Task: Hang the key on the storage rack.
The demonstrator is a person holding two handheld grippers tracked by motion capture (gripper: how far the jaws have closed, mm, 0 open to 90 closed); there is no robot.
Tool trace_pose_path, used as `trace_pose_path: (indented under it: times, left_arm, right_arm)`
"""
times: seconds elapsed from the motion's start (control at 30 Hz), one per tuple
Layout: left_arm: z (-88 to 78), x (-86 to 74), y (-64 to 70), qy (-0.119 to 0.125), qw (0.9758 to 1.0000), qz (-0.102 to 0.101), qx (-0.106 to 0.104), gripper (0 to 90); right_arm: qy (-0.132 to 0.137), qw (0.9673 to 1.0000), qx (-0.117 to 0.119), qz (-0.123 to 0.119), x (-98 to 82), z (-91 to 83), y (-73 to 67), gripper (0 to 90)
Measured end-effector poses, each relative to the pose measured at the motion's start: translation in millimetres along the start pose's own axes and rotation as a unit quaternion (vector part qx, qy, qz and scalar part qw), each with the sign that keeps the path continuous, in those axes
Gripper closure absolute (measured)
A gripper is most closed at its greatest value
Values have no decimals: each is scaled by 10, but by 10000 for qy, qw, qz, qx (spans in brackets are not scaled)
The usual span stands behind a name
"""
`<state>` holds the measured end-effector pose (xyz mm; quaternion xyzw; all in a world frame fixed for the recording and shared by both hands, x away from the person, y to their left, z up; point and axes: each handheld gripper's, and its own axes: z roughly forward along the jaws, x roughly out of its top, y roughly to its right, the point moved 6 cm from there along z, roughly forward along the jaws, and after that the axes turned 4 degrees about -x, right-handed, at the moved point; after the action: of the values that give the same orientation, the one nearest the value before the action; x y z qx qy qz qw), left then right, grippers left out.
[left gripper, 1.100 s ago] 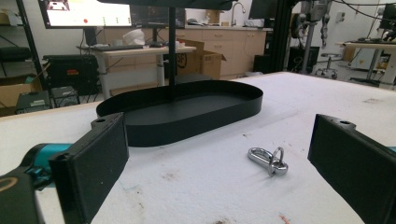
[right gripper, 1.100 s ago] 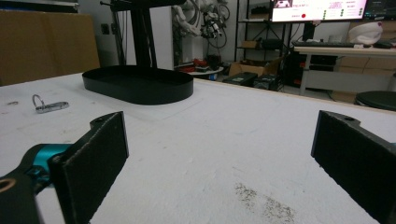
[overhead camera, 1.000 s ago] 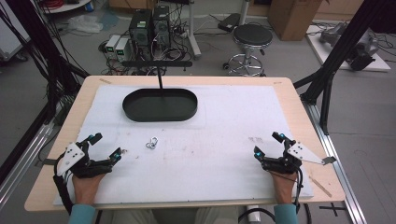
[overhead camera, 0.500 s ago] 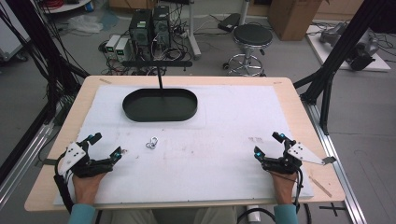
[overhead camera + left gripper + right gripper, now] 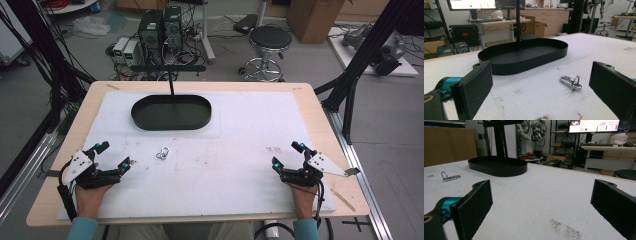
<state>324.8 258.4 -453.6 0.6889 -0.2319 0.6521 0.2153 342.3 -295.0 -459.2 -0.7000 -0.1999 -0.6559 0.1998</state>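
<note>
A small silver metal clasp with a ring [image 5: 162,153] lies on the white mat, left of centre; it shows close up as the clasp [image 5: 571,82] and far off as the clasp [image 5: 450,177]. A black oval tray [image 5: 171,112] stands empty behind it, with a thin black post rising at its far side. My left gripper [image 5: 114,156] rests at the mat's front left, open, nothing between its jaws, the clasp a short way to its right. My right gripper [image 5: 288,155] rests at the front right, open and empty.
The white mat [image 5: 240,135] covers most of the wooden table [image 5: 320,105]. Black frame legs stand at both sides. A stool [image 5: 270,37] and computer cases [image 5: 160,30] are on the floor beyond the far edge.
</note>
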Motion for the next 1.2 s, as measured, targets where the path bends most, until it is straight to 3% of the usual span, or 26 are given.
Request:
trace_pose_path:
  times: [0.13, 0.27, 0.4, 0.47, 0.53, 0.63, 0.67, 0.7, 0.73, 0.77, 0.8, 0.83, 0.87, 0.97, 1.0, 1.03, 1.07, 1.1, 1.13, 1.2]
  left_arm:
    - [16, 106, -22, -112, 9998, 34, -143, 56]
    - [75, 245, -17, -386, 9980, 121, -481, 56]
    - [177, 370, 9, -836, 9925, 323, -832, 56]
    - [268, 454, 24, -1059, 9880, 419, -1046, 56]
    - [299, 478, 31, -1130, 9865, 420, -1106, 56]
    - [390, 544, 37, -1356, 9809, 509, -1298, 56]
    - [448, 574, 32, -1486, 9770, 570, -1421, 56]
    - [477, 580, 28, -1556, 9746, 590, -1500, 56]
    - [477, 580, 28, -1556, 9746, 590, -1500, 56]
    - [506, 580, 30, -1613, 9729, 581, -1551, 56]
    - [553, 563, 29, -1776, 9689, 605, -1615, 56]
    - [553, 563, 29, -1776, 9689, 605, -1615, 56]
    - [573, 550, 27, -1897, 9657, 675, -1641, 56]
    - [636, 536, 46, -2051, 9597, 753, -1768, 56]
    - [673, 523, 65, -2168, 9550, 758, -1876, 56]
    - [673, 523, 65, -2168, 9550, 758, -1876, 56]
    - [710, 507, 86, -2306, 9492, 827, -1976, 65]
    - [710, 507, 86, -2306, 9492, 827, -1976, 79]
    - [728, 502, 100, -2322, 9476, 838, -2029, 84]
    - [758, 480, 116, -2446, 9423, 879, -2110, 84]
  right_arm:
    - [-6, 10000, 4, 16, -1, -1, -3, 33]
    - [0, 10000, 2, -2, 0, 0, 0, 33]
    - [-10, 10000, 1, 8, -1, -1, -2, 33]
    - [-25, 10000, 9, 17, -4, -3, -5, 33]
    - [-8, 10000, 1, 9, -1, -1, -2, 33]
    - [-14, 10000, 0, 12, -1, -1, -3, 33]
    - [-19, 10000, 7, 22, -3, -2, -5, 33]
    - [-20, 10000, 5, 24, -3, -2, -6, 33]
    - [-5, 10000, 3, 2, -1, -1, -3, 33]
    - [-5, 10000, 3, 2, -1, -1, -3, 33]
    - [-22, 10000, 9, 30, -2, -3, -8, 33]
    - [-22, 10000, 9, 30, -2, -3, -8, 33]
    - [-20, 10000, 12, 27, -3, -3, -7, 33]
    - [-20, 10000, 13, 28, -2, -3, -7, 33]
    - [-25, 10000, 8, 20, -3, -3, -6, 33]
    - [-25, 10000, 8, 20, -3, -3, -6, 33]
    - [-31, 10000, 11, 32, -4, -4, -6, 33]
    - [-24, 10000, -1, 40, -4, -4, -4, 33]
    - [-24, 10000, 9, 23, -3, -3, -4, 33]
    - [-27, 10000, 4, 19, -4, -3, -4, 33]
